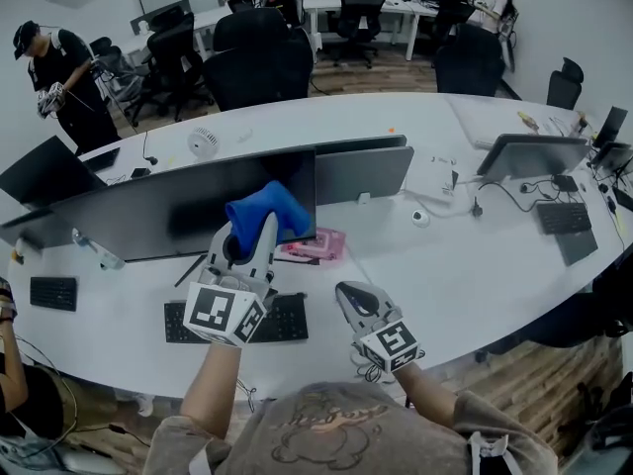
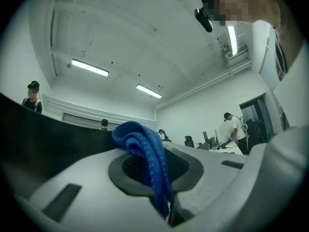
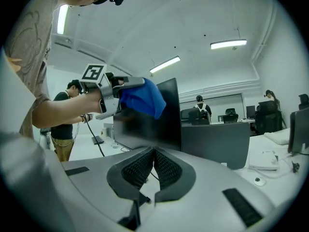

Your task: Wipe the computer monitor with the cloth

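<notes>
Monitor [image 1: 188, 211], one wide, flat, dark glossy panel, stands on the smooth white curved desk [image 1: 475, 275] with a single black keyboard [image 1: 287, 322] in front of it. One blue cloth [image 1: 265, 211], soft, looped like terry and bunched in folds, is up at the right part of the screen, pinched between the closed grey jaws of the left gripper [image 1: 249, 234]. Of the two grippers, the right gripper [image 1: 354, 297] hangs low over the desk, its ribbed black pads [image 3: 164, 168] pressed together on nothing.
</notes>
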Tool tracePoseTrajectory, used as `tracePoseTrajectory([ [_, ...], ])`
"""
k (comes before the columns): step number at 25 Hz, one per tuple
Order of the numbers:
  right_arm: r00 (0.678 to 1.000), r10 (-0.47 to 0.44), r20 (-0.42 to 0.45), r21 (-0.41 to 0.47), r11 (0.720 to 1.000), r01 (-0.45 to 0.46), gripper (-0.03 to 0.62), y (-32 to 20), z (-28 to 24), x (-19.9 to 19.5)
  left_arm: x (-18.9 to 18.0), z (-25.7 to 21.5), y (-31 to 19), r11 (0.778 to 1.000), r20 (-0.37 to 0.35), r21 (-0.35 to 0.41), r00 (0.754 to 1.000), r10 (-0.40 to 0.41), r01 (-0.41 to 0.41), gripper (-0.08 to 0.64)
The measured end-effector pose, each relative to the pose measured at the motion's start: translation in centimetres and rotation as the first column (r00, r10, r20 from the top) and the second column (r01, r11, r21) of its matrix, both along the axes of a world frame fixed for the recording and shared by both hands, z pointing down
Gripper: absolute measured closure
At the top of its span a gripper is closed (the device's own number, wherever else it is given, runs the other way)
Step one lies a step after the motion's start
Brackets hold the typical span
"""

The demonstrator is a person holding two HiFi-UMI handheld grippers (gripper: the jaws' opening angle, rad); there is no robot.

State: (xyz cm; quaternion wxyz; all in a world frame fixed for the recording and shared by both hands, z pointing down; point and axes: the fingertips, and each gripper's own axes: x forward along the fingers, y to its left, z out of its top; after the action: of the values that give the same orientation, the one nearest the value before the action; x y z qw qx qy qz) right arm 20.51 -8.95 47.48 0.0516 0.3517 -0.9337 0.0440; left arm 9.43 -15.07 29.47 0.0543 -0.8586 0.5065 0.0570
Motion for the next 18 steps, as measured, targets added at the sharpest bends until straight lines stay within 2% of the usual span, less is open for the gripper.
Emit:
tracePoseTrajectory([
  [9,0.995,-0.097,0.02,0.002,0.995,0.097,0.571,1.8,-1.6,-7.5,-9.7,4.8,5.4,0.991,0.048,-0.085,0.994,-0.095,0.099,0.512],
  [15,0.987,-0.158,0.028,-0.003,0.987,0.158,0.571,3.4,-2.2,-11.9,-13.9,7.8,9.3,0.986,0.144,-0.105,0.983,-0.115,0.13,0.512],
  [18,0.985,-0.173,0.026,-0.006,0.985,0.173,0.571,4.1,-2.4,-13.6,-16.0,9.3,11.1,0.98,0.154,-0.132,0.98,-0.125,0.146,0.512],
])
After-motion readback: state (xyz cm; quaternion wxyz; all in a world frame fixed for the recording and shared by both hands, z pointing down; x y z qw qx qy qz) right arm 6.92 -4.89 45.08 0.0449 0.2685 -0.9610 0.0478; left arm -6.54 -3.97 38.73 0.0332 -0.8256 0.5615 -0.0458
